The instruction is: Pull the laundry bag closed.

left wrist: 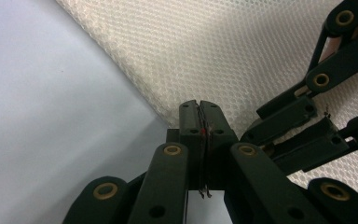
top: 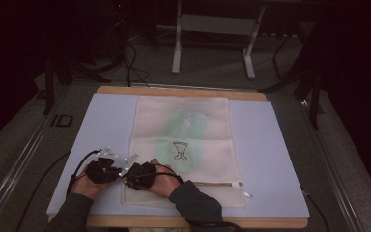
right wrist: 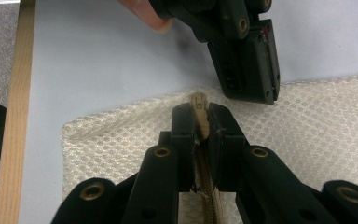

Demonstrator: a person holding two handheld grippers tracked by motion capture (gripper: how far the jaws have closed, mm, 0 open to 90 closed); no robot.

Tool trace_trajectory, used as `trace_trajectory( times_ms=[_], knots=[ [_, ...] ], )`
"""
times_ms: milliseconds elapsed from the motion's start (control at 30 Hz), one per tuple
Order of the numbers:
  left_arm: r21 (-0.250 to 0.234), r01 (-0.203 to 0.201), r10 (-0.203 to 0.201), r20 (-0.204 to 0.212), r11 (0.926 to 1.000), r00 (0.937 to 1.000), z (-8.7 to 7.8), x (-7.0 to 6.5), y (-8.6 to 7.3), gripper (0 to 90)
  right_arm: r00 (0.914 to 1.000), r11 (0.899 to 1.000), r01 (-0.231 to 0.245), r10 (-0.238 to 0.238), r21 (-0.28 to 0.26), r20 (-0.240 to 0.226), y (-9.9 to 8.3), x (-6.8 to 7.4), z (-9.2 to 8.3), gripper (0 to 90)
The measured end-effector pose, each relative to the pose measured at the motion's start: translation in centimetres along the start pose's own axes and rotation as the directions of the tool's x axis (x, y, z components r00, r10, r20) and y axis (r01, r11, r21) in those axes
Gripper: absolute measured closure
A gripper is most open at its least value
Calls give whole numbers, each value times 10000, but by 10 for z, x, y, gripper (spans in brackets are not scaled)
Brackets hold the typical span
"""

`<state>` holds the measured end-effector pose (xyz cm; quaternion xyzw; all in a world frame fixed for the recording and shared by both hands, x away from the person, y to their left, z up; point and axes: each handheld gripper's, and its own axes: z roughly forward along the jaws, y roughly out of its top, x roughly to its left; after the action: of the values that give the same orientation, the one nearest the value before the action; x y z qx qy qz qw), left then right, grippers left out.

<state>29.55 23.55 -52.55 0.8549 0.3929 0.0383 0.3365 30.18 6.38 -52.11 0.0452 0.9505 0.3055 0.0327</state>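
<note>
Cream mesh fabric, made up as a flat rectangular zip bag (top: 183, 145) with a small dark line drawing printed near its middle and a faint green tint showing through, is spread on the pale blue mat of the surface (top: 270, 145). It is laid along the middle of the surface, from near the far edge to just short of the near edge, where a wooden border (top: 193, 223) is seen. Its zip (top: 212, 183) is run parallel to the near edge, with the pull lying toward the bag's right side.

Both tools are set at the bag's near left corner, just beside each other. The left gripper (left wrist: 200, 119) is seen with its fingers (left wrist: 189, 122) pressed fully together at the bag's left edge; whether any mesh is caught between them cannot be told. The right gripper (right wrist: 200, 121) is seen with its fingers (right wrist: 182, 125) clamped on the beige end of the zip tape (right wrist: 198, 103), which sticks up between them, the zip line running back toward the camera. In the right gripper view, the left gripper is seen just beyond the bag's edge, with a fingertip of the person's hand (right wrist: 142, 14) resting above the mat.
</note>
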Motion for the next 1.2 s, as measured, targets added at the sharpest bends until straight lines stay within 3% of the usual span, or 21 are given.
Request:
trace_trajectory(
  times_ms=[200,700,933,1067,1200],
  knots=[
    [105,304,-306,241,9995,9992,0,4,0,900,10000,9999,91,-91,92,-31,1,-1,-1,819],
    [125,58,-59,61,9999,10000,0,2,0,900,9996,9990,265,-268,359,94,-8,-2,-11,820],
    [174,-237,241,-232,9996,9994,-1,-3,2,900,9995,9990,286,-291,351,141,-10,-1,-11,820],
    [170,-526,524,128,9985,9985,1,-10,4,899,9997,9995,188,-191,264,127,-12,-2,-11,820],
    [385,-272,261,291,9989,9992,4,-8,4,900,9996,9994,232,-236,249,157,-11,-1,-10,820]
  ],
)
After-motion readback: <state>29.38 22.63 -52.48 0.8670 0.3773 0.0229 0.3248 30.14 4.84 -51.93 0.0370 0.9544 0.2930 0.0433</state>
